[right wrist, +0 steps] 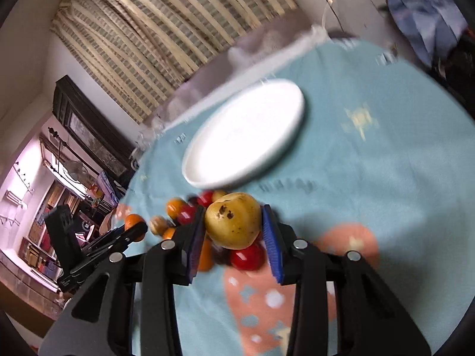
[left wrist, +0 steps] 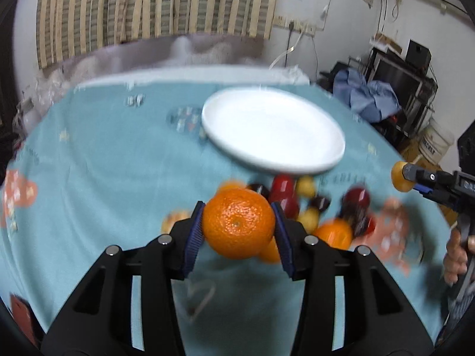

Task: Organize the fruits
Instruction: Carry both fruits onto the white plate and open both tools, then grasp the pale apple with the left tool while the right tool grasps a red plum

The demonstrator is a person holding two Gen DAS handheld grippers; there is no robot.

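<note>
My left gripper (left wrist: 237, 222) is shut on an orange (left wrist: 239, 222) and holds it above the blue tablecloth. My right gripper (right wrist: 233, 225) is shut on a yellow, brown-spotted fruit (right wrist: 233, 221). In the left wrist view the right gripper (left wrist: 400, 176) shows at the right with the yellow fruit. In the right wrist view the left gripper (right wrist: 135, 225) shows at the left with the orange. A white plate (left wrist: 273, 130) lies beyond the grippers; it also shows in the right wrist view (right wrist: 246, 133). A pile of red, yellow and orange fruits (left wrist: 314, 207) lies in front of the plate.
The table has a light blue cloth (left wrist: 104, 163) with orange patches. A striped curtain (left wrist: 154, 6) hangs behind the table. Dark shelving and blue cloth (left wrist: 368, 95) stand at the right. A hand (left wrist: 457, 255) holds the right gripper.
</note>
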